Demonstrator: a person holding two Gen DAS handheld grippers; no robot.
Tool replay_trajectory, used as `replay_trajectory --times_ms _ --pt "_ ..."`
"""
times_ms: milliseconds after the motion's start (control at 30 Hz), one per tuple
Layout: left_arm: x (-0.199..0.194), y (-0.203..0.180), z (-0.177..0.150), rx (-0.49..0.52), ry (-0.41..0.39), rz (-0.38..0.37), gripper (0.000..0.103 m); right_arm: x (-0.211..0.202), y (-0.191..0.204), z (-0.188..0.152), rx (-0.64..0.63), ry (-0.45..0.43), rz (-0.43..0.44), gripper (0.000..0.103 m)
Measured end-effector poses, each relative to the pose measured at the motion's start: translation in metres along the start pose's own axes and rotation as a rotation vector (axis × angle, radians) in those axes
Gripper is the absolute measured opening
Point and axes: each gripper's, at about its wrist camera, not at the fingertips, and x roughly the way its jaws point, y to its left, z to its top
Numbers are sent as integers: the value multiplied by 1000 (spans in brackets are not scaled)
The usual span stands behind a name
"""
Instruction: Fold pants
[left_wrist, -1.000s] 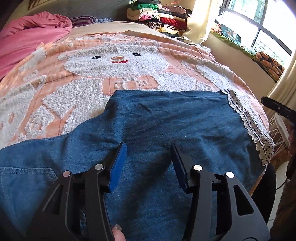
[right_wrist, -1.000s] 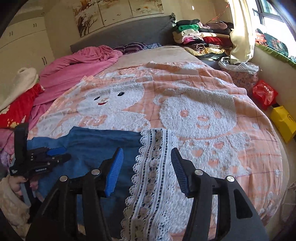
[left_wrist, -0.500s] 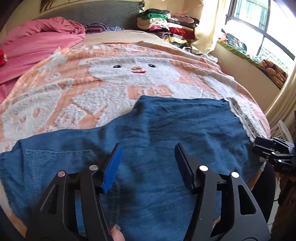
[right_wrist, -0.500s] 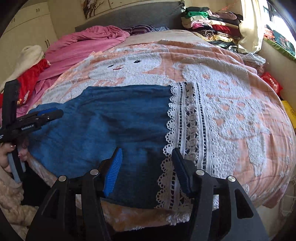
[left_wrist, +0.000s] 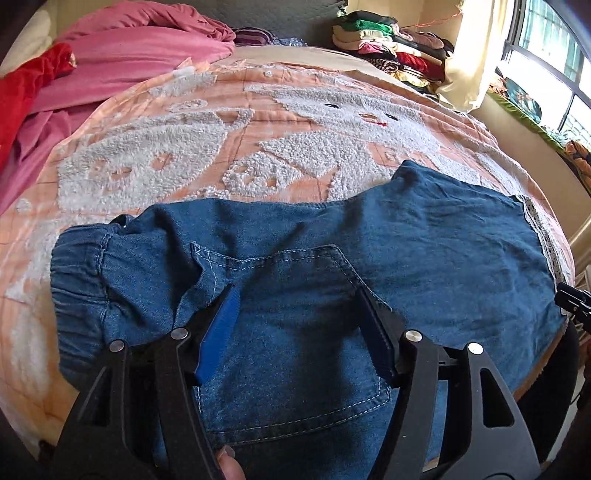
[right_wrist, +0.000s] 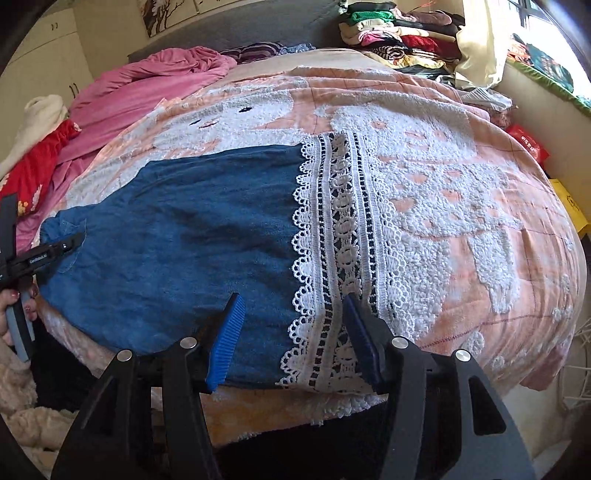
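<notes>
Blue denim pants (left_wrist: 369, 266) lie flat across the near edge of the bed, elastic waistband (left_wrist: 77, 273) at the left, white lace hem (right_wrist: 340, 236) at the right. My left gripper (left_wrist: 299, 291) is open and empty, just above the back pocket (left_wrist: 295, 332). My right gripper (right_wrist: 291, 299) is open and empty, over the seam where denim (right_wrist: 192, 229) meets lace near the bed's front edge. The left gripper also shows at the left of the right wrist view (right_wrist: 40, 253).
The bed is covered by a peach blanket with white fluffy animal figures (right_wrist: 443, 177). Pink bedding (left_wrist: 129, 55) and a red cloth (left_wrist: 22, 96) lie at the left. A stack of folded clothes (right_wrist: 399, 37) stands at the back right by the window.
My left gripper has moved left along the pants, from the leg to the back pocket near the waistband. My right gripper has pulled back and lowered toward the lace hem at the bed's edge.
</notes>
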Motion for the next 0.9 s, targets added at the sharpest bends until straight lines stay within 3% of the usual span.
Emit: replay_trajectory --times_ms 200,300,500,600,900 --pt "-11 0 1 -27 -2 -13 57 -5 1 0 16 -7 -2 55" --pt "-22 -3 -2 -32 -3 -32 65 -14 5 -2 21 -14 10 59" --pt "-46 -15 -3 -7 -29 -52 71 -41 14 -6 27 -57 29 60" --pt "-56 -25 -4 19 -42 -60 72 -54 16 -7 37 -79 34 69" --pt "-79 -49 2 61 -90 -110 73 -78 15 -11 62 -129 39 70"
